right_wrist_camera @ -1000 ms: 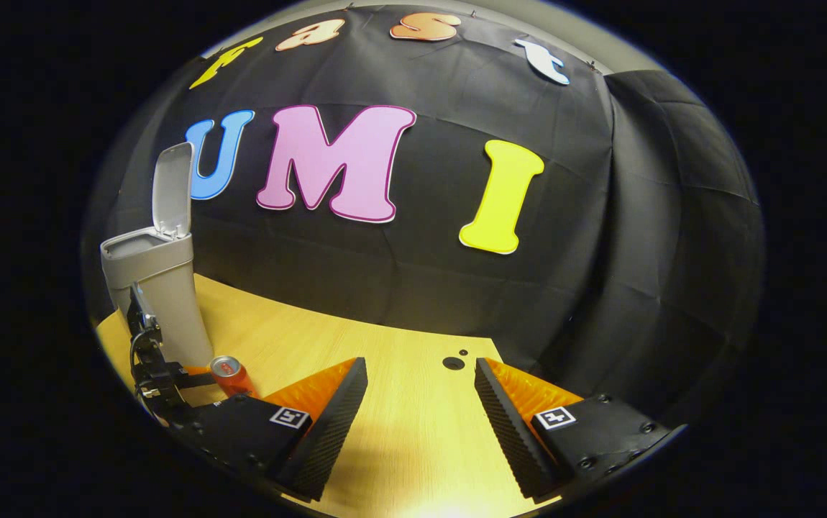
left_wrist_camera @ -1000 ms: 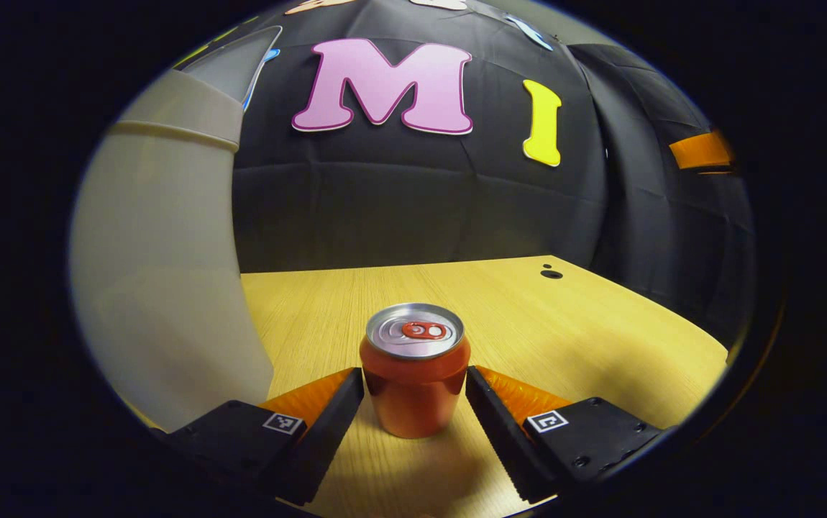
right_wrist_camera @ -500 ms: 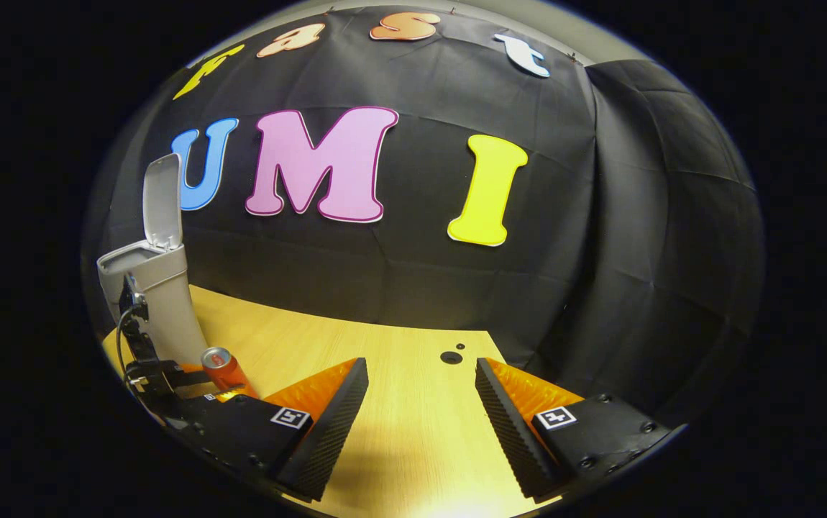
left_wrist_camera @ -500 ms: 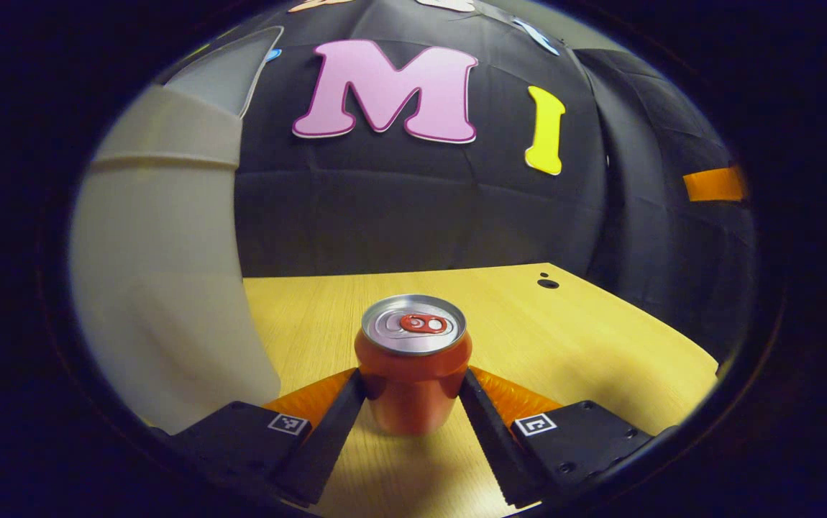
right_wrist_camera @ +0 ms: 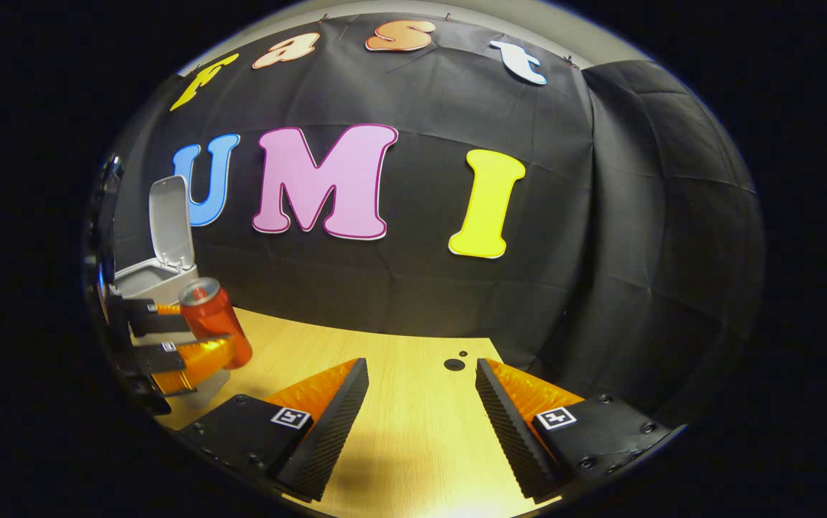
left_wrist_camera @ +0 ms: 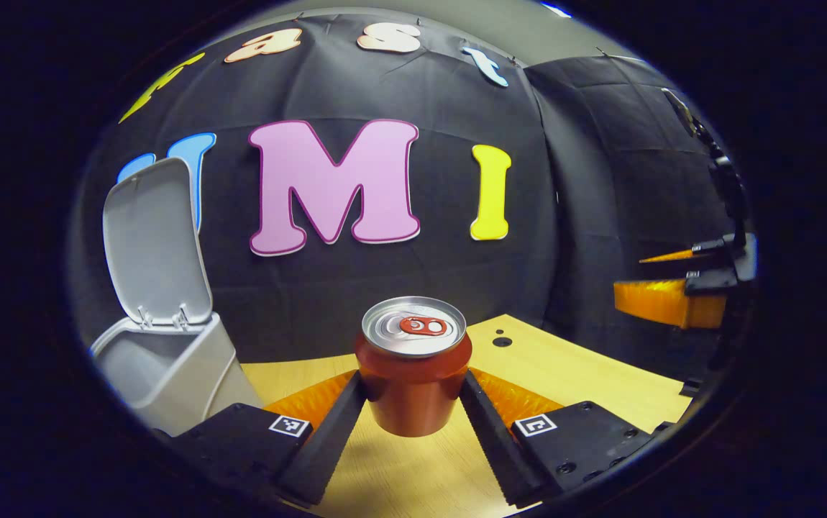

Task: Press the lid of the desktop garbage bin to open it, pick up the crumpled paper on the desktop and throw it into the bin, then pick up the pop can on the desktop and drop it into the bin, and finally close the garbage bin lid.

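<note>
Surface: light wood desktop (left_wrist_camera: pixel 586 374), black cloth wall behind.
Bin: grey garbage bin (left_wrist_camera: pixel 169 367) at left of the left gripper view, lid (left_wrist_camera: pixel 154 244) hinged up, mouth open.
Can position: pop can (left_wrist_camera: pixel 413 367) held upright, lifted clear of the desktop, right of the bin and not yet over its mouth.
Left gripper: left gripper (left_wrist_camera: pixel 413 403) closed onto the can, one finger pressing each side of the lower body.
Right gripper: right gripper (right_wrist_camera: pixel 421 403) spread wide, holding nothing, low over bare desktop.
Handling (judgement): thin metal wall, light if empty, smooth and prone to slip; a firm squeeze would dent it. Mid-body hold looks sound.
Writing: no brand legible on the can; top shows a red tab.
Crumpled paper: location cannot be told.
</note>
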